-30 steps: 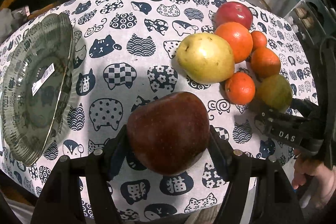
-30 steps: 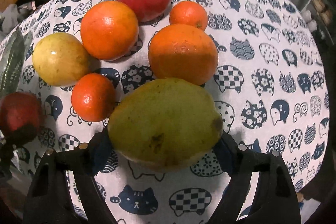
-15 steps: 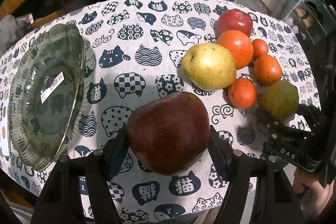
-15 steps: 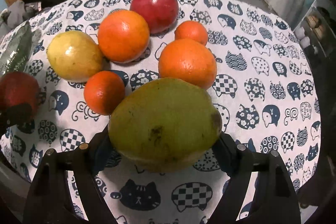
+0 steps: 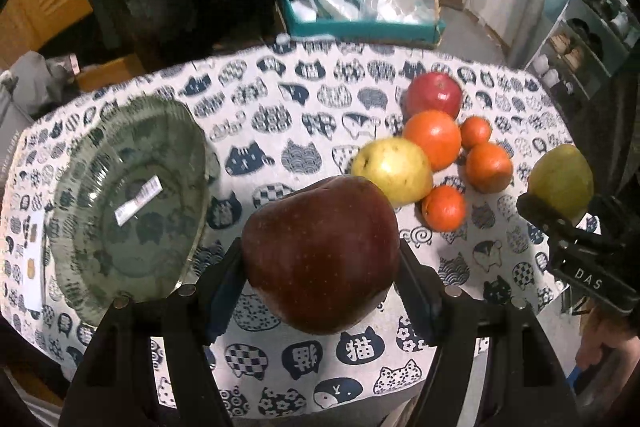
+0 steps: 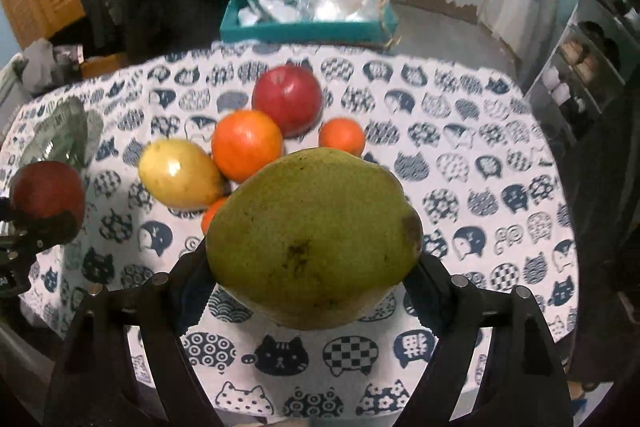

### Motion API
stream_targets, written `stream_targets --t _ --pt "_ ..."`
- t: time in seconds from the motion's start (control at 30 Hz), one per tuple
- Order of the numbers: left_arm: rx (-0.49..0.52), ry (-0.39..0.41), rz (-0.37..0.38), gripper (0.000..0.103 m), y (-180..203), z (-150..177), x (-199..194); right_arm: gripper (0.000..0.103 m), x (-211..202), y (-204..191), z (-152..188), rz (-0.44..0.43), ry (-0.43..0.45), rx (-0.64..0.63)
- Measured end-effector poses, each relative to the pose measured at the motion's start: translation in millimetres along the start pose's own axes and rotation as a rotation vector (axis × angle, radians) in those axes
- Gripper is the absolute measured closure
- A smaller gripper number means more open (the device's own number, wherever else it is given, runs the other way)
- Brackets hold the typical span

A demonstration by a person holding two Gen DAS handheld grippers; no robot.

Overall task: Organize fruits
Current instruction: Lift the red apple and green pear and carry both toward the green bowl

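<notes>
My left gripper (image 5: pixel 320 267) is shut on a dark red apple (image 5: pixel 320 255) and holds it above the cat-print tablecloth. My right gripper (image 6: pixel 312 263) is shut on a big green pear (image 6: pixel 314 235), also lifted off the table; in the left wrist view that pear (image 5: pixel 562 179) hangs at the right. A green glass bowl (image 5: pixel 128 203) stands at the left, with only a label inside it. On the cloth lie a yellow pear (image 5: pixel 394 171), a bright red apple (image 5: pixel 434 95) and several oranges (image 5: pixel 434 137).
A teal tray (image 5: pixel 360 23) with plastic bags stands beyond the table's far edge. Shelves (image 5: pixel 580 39) stand at the right, dark clothing hangs at the back left. A hand (image 5: pixel 600 339) holds the right gripper at the table's near right edge.
Both grippers have risen with their fruit: the table looks smaller and more of the room shows. The green pear has come up off the cloth beside the oranges.
</notes>
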State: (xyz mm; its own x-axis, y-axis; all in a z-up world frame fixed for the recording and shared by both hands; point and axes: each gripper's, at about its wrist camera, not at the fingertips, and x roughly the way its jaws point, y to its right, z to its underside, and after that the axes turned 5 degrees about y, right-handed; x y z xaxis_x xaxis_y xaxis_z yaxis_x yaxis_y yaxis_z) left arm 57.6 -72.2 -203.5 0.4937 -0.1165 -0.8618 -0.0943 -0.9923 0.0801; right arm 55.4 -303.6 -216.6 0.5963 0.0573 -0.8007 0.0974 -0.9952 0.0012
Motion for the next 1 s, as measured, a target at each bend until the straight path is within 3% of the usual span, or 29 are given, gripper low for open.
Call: stream_targets --t 0.5,1.0 --pt "-0.023 0.178 -0.023 0.031 -24 -21 -67 0.021 -66 -3 -39 0.021 0.147 0.003" --pt "-0.042 0.288 -0.048 0.031 -49 -24 -111 0.021 -123 -40 -68 -0.051 0.279 -0.038"
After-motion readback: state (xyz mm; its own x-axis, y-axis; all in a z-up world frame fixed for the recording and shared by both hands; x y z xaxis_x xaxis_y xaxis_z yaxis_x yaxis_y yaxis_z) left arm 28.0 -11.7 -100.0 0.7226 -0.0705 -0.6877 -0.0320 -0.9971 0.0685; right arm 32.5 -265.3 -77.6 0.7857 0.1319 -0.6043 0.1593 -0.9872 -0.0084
